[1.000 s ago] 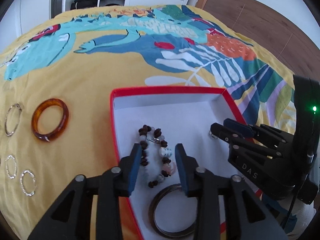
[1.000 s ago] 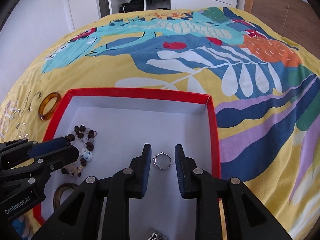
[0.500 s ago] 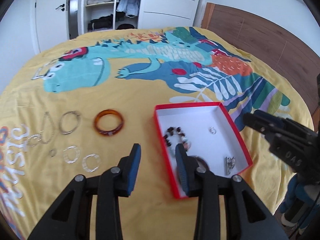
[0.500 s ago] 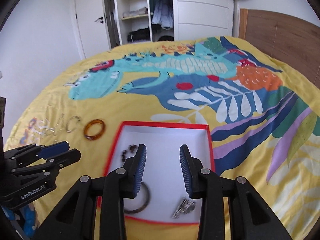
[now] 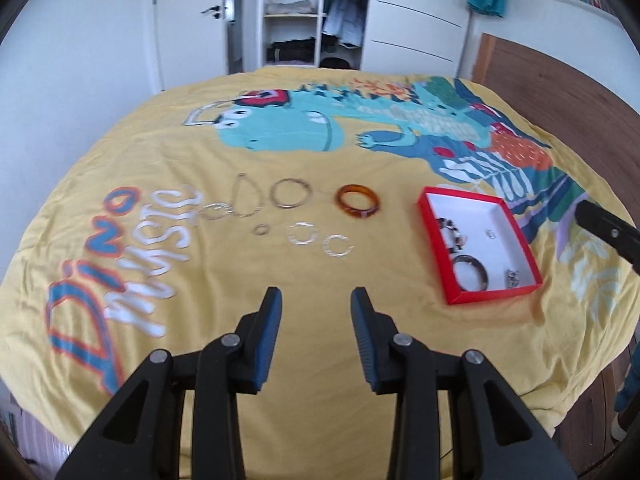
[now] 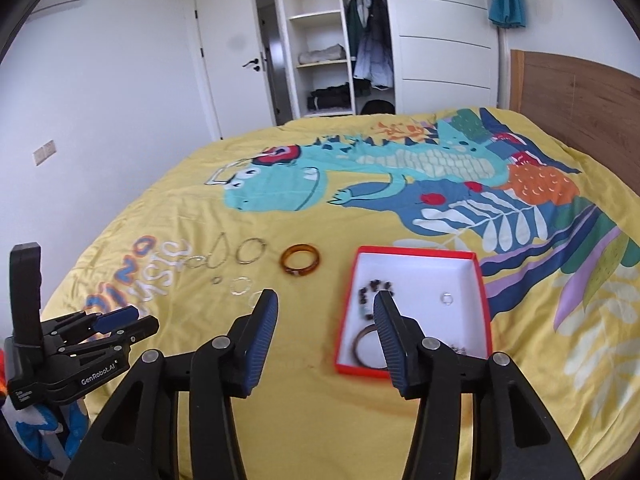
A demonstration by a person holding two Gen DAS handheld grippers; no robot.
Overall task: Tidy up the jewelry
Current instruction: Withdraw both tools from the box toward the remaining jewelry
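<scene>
A red box (image 5: 432, 236) with a white inside lies on the bed; it holds a beaded bracelet (image 5: 452, 234), a dark bangle (image 5: 471, 278), a small ring (image 5: 490, 233) and a metal piece (image 5: 513, 278). The box also shows in the right wrist view (image 6: 484, 292). An amber bangle (image 5: 357, 201) and several silver hoops (image 5: 290, 193) lie left of it. My left gripper (image 5: 316, 300) is open and empty, high above the bedspread. My right gripper (image 6: 324, 304) is open and empty, high above the box's left side.
The yellow dinosaur bedspread (image 5: 280, 140) covers the bed. A wooden headboard (image 6: 576, 96) stands at the right. An open wardrobe (image 6: 332, 40) and a door (image 6: 228, 68) are at the back. The bed's near edge drops off below the grippers.
Both grippers have pulled up and back from inside the box and opened wider. The beaded bracelet and small ring stay in the box.
</scene>
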